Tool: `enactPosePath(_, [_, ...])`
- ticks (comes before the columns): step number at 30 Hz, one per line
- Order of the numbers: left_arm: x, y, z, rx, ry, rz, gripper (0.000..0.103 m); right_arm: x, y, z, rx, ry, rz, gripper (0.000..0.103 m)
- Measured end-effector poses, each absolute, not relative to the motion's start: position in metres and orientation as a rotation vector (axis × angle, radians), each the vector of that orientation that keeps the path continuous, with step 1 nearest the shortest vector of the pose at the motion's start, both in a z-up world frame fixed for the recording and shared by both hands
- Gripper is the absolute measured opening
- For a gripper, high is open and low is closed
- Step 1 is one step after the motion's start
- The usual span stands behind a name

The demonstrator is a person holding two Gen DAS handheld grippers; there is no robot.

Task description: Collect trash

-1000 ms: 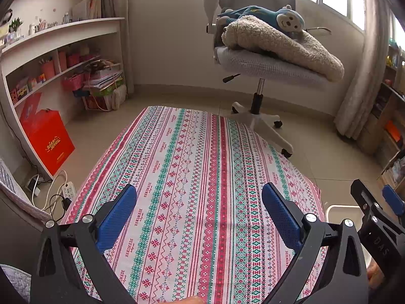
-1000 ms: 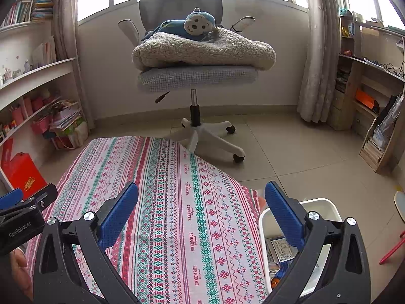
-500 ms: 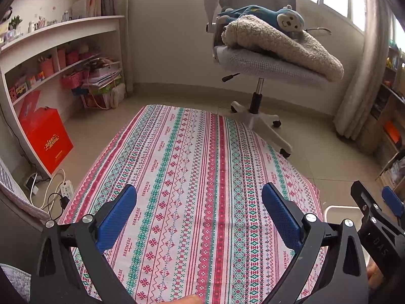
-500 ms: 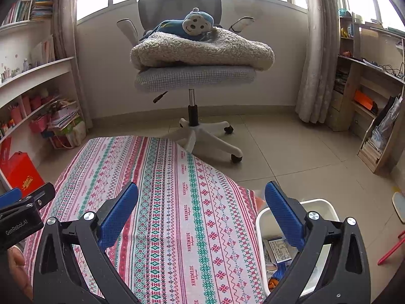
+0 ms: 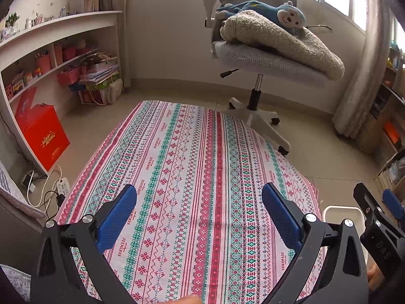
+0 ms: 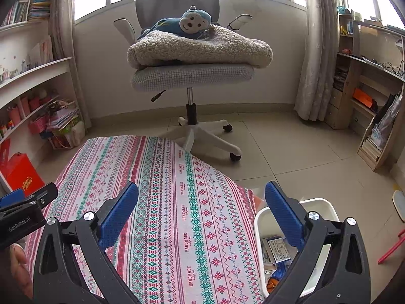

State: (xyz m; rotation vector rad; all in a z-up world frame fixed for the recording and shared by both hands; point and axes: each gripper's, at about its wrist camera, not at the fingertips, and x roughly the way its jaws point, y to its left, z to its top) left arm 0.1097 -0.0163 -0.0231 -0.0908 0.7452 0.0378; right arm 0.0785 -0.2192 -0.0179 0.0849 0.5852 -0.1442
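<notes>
A white bin (image 6: 321, 204) stands on the floor at the table's right edge, with packets and wrappers (image 6: 276, 249) inside. Its rim also shows in the left wrist view (image 5: 339, 210). My left gripper (image 5: 198, 209) is open and empty above the patterned tablecloth (image 5: 187, 167). My right gripper (image 6: 201, 207) is open and empty, its right finger over the bin. No trash shows on the tablecloth (image 6: 162, 182). Each gripper appears at the edge of the other's view.
A grey office chair (image 6: 192, 76) with a blanket and a blue monkey toy stands beyond the table. White shelves (image 5: 50, 58) and a red bag (image 5: 43, 136) are on the left. A power strip (image 5: 62, 185) lies on the floor. A wooden bookcase (image 6: 367, 106) is on the right.
Both views have shifted slightly; the table and chair sit a little lower and nearer in frame. Both grippers stay open and empty.
</notes>
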Motion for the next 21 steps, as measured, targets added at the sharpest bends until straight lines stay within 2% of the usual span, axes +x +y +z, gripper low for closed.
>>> enactPosePath(21, [0.123,-0.023,-0.035,-0.092,0.789,0.027,0.096,0.092,-0.228,-0.022,0.126,0.624,-0.146,0.096])
